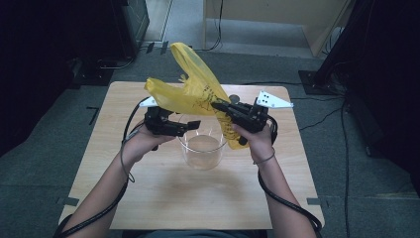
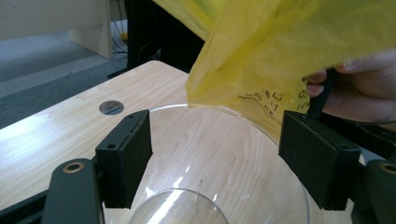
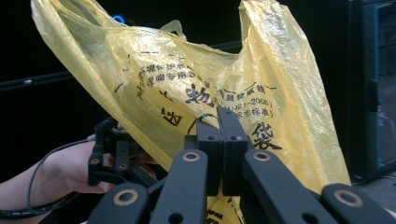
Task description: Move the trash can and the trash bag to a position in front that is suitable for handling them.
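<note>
R gripper (image 3: 222, 135) is clamped on yellow plastic bag (image 1: 198, 87), L gripper (image 2: 215, 158) open astride clear container (image 1: 202, 148) rim below; bag raised, lining container not yet begun.

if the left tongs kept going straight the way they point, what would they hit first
Probably the rim of the clear round plastic container between the open left tongs; the thin yellow plastic bag hangs just beyond, though depth is unclear.
</note>
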A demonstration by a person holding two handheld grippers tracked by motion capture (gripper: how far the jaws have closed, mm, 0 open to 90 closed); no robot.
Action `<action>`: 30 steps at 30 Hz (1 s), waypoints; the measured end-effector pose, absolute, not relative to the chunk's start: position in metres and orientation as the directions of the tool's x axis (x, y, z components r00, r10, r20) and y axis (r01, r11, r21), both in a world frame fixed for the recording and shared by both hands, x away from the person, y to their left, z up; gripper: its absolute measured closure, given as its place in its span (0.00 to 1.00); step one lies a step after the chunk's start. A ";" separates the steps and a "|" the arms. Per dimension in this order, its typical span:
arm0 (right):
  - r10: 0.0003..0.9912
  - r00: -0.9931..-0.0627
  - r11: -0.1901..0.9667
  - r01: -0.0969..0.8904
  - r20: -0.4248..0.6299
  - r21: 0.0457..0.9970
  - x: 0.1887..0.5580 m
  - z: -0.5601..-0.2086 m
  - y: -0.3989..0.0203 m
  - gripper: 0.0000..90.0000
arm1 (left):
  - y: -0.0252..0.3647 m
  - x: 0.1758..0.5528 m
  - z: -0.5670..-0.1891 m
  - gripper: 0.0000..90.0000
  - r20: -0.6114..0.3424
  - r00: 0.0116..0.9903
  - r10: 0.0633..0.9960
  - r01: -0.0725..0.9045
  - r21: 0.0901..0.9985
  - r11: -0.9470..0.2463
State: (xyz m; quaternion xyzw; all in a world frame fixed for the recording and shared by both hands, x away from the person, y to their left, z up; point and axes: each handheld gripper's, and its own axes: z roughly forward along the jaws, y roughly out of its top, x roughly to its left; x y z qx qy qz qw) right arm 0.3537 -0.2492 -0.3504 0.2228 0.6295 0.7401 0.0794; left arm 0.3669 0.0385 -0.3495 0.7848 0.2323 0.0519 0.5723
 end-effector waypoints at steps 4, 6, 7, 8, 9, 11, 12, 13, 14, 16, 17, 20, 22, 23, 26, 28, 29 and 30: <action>0.384 -0.901 -0.150 0.156 0.203 0.976 0.352 -0.348 -0.239 1.00 | 0.035 0.366 -0.349 0.23 -0.174 0.896 0.410 0.290 0.926 -0.243; 0.386 -0.905 -0.102 0.150 0.178 0.984 0.351 -0.347 -0.235 1.00 | 0.033 0.363 -0.346 0.22 -0.181 0.900 0.397 0.284 0.934 -0.218; 0.391 -0.906 -0.077 0.144 0.163 0.986 0.350 -0.347 -0.233 1.00 | 0.032 0.362 -0.345 0.22 -0.190 0.900 0.393 0.284 0.938 -0.198; 0.390 -0.909 -0.061 0.137 0.150 0.989 0.350 -0.347 -0.232 1.00 | 0.033 0.362 -0.344 0.21 -0.195 0.899 0.392 0.286 0.939 -0.190; 0.389 -0.910 -0.046 0.139 0.145 0.989 0.350 -0.348 -0.231 1.00 | 0.034 0.362 -0.343 0.21 -0.193 0.902 0.385 0.282 0.941 -0.188; 0.380 -0.914 -0.025 0.144 0.143 0.989 0.350 -0.350 -0.229 1.00 | 0.037 0.362 -0.340 0.21 -0.186 0.907 0.378 0.270 0.945 -0.182; 0.375 -0.916 -0.009 0.150 0.143 0.989 0.349 -0.351 -0.228 1.00 | 0.038 0.363 -0.339 0.21 -0.191 0.907 0.376 0.272 0.947 -0.174; 0.372 -0.920 0.006 0.139 0.127 0.990 0.350 -0.352 -0.226 1.00 | 0.039 0.363 -0.339 0.21 -0.198 0.907 0.372 0.275 0.947 -0.164; 0.363 -0.924 0.023 0.140 0.122 0.990 0.349 -0.353 -0.224 1.00 | 0.041 0.364 -0.338 0.21 -0.190 0.909 0.372 0.268 0.948 -0.171; 0.346 -0.931 0.050 0.141 0.115 0.989 0.349 -0.354 -0.221 1.00 | 0.041 0.363 -0.337 0.21 -0.205 0.905 0.372 0.277 0.949 -0.151; 0.346 -0.931 0.050 0.141 0.115 0.989 0.349 -0.354 -0.221 1.00 | 0.041 0.364 -0.337 0.21 -0.208 0.904 0.374 0.279 0.949 -0.145; 0.308 -0.946 0.096 0.133 0.097 0.986 0.348 -0.357 -0.214 0.99 | 0.043 0.365 -0.337 0.22 -0.212 0.905 0.370 0.281 0.949 -0.143; 0.306 -0.947 0.110 0.142 0.102 0.984 0.348 -0.358 -0.213 0.99 | 0.044 0.365 -0.337 0.26 -0.225 0.907 0.355 0.286 0.949 -0.130; 0.306 -0.946 0.112 0.148 0.108 0.983 0.349 -0.359 -0.213 0.99 | 0.045 0.365 -0.337 0.29 -0.222 0.908 0.354 0.282 0.951 -0.127; 0.307 -0.945 0.128 0.161 0.115 0.979 0.351 -0.361 -0.215 0.98 | 0.046 0.364 -0.334 0.46 -0.207 0.908 0.364 0.265 0.957 -0.115; 0.304 -0.946 0.131 0.159 0.113 0.979 0.351 -0.362 -0.216 0.97 | 0.047 0.363 -0.334 0.52 -0.179 0.914 0.363 0.241 0.962 -0.131; 0.302 -0.947 0.138 0.156 0.108 0.978 0.351 -0.362 -0.216 0.96 | 0.047 0.363 -0.335 0.54 -0.163 0.915 0.369 0.227 0.964 -0.137; 0.301 -0.948 0.144 0.150 0.101 0.978 0.351 -0.361 -0.216 0.94 | 0.046 0.363 -0.336 0.57 -0.167 0.909 0.381 0.235 0.962 -0.141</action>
